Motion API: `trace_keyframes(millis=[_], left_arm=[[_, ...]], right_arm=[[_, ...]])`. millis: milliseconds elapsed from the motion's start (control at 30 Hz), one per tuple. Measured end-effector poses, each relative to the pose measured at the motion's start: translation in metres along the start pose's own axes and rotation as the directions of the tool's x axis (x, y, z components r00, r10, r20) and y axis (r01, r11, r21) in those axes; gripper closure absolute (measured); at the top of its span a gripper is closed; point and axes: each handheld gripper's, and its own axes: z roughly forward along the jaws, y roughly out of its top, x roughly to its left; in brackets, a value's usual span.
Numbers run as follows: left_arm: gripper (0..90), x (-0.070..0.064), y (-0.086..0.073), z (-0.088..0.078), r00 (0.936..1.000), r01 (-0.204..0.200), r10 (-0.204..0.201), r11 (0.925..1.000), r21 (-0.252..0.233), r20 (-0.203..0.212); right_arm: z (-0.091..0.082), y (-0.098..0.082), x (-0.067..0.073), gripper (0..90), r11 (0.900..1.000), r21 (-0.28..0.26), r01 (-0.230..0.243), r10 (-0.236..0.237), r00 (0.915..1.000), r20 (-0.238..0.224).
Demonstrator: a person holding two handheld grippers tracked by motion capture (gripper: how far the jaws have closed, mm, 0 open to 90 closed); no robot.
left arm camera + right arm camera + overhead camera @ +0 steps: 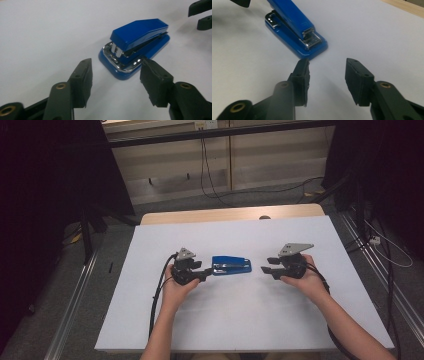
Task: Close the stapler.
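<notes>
Where the white sheet covers the surface [240,320], only a strip of pale wood shows along its far edge, with a small dark knob at the middle of that edge, too small to identify. Beyond it the floor is grey, black cables [207,167] trail down from a long light-coloured cabinet [220,162] at the back, and metal rails run along the floor on both sides. Both flanks of the room lie in deep shadow, so whatever stands there stays dark shapes to me.

Near the middle of the sheet lies the blue stapler [231,265], flat on its base, its chrome-fronted mouth turned to the left claw [206,274]. That claw stands apart with nothing between its pads; its tips sit just beside the stapler's end, one pad close against the base corner, though I cannot tell whether it touches. On the other side the right claw [266,265] is also apart and empty, a short gap from the stapler's hinged end.

Both forearms are cut off by the lower edge in the high view, and the hands cover most of each gripper body.
</notes>
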Motion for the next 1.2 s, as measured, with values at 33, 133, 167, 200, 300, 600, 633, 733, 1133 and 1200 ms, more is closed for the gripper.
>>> trace_keyframes(millis=[33,133,167,200,300,600,633,733,1133,1200], left_arm=[[40.4,0.000,0.000,-0.003,1.0000,-0.005,0.005,1.0000,-0.002,-0.005],[32.7,0.001,-0.002,-0.012,0.9996,0.030,-0.030,0.9992,-0.026,0.004],[31.9,0.002,-0.002,-0.016,0.9991,0.043,-0.043,0.9982,-0.042,-0.002],[28.6,0.002,-0.003,-0.019,0.9989,0.048,-0.048,0.9978,-0.045,-0.002],[23.7,0.003,-0.003,-0.028,0.9989,0.047,-0.047,0.9974,-0.056,0.001],[13.0,0.004,-0.016,-0.050,0.9986,0.049,-0.048,0.9979,-0.043,0.021],[11.8,0.005,-0.019,-0.053,0.9981,0.055,-0.053,0.9973,-0.050,0.030],[10.4,0.007,-0.027,-0.062,0.9984,0.053,-0.051,0.9968,-0.061,0.023],[8.7,0.014,-0.052,-0.094,0.9993,0.038,-0.039,0.9961,-0.079,-0.001],[8.5,0.015,-0.055,-0.099,0.9993,0.035,-0.036,0.9954,-0.089,-0.009]], right_arm=[[-0.002,-0.001,0.003,49.4,1.000,0.003,-0.001,0.001,1.0000,0.000],[-0.008,-0.006,0.010,45.0,1.000,0.003,-0.010,0.010,0.9999,-0.003],[-0.010,-0.008,0.012,43.6,1.000,0.002,-0.013,0.013,0.9999,-0.003],[-0.014,-0.010,0.015,42.1,1.000,-0.010,-0.023,0.022,0.9997,-0.009],[-0.022,-0.018,0.020,35.7,0.998,-0.025,-0.055,0.055,0.9984,-0.014],[-0.046,-0.031,0.030,25.6,0.999,-0.023,-0.047,0.048,0.9986,0.023],[-0.048,-0.032,0.031,25.1,0.999,-0.022,-0.044,0.044,0.9987,0.027],[-0.056,-0.034,0.034,22.1,0.999,-0.017,-0.039,0.039,0.9983,0.042],[-0.075,-0.049,0.044,20.1,0.998,-0.026,-0.065,0.066,0.9965,0.051],[-0.077,-0.051,0.045,20.1,0.998,-0.025,-0.065,0.066,0.9964,0.052]])
